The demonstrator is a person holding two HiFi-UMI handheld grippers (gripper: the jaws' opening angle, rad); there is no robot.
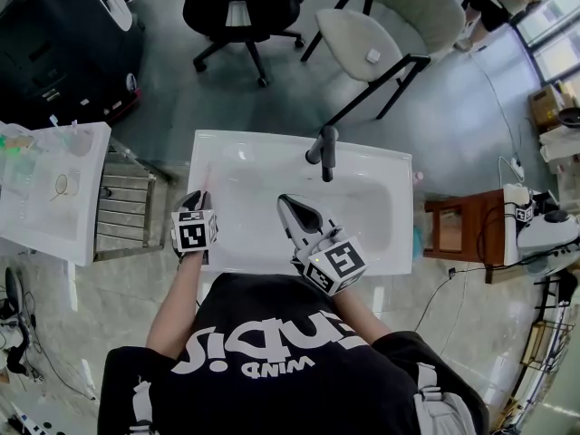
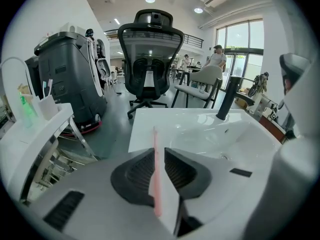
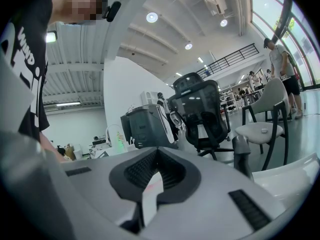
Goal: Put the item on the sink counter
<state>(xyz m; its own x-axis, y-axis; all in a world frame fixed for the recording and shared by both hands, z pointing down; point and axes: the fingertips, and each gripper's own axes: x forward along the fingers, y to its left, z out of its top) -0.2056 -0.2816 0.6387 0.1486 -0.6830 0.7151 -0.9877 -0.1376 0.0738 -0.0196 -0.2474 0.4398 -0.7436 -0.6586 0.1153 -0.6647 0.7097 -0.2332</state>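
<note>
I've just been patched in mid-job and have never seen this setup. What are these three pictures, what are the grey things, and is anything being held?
There is no robot here. A person holds a two-jaw gripper in each hand. One picture comes from a camera on the person's head, looking down on a white sink with a dark faucet. The other two come from cameras riding on the grippers, each looking along its own jaws. The left gripper is closed on a thin pink item, over the sink's left counter edge. I cannot tell whether its tip touches the counter. The right gripper hovers over the basin, jaws together, holding nothing.
</note>
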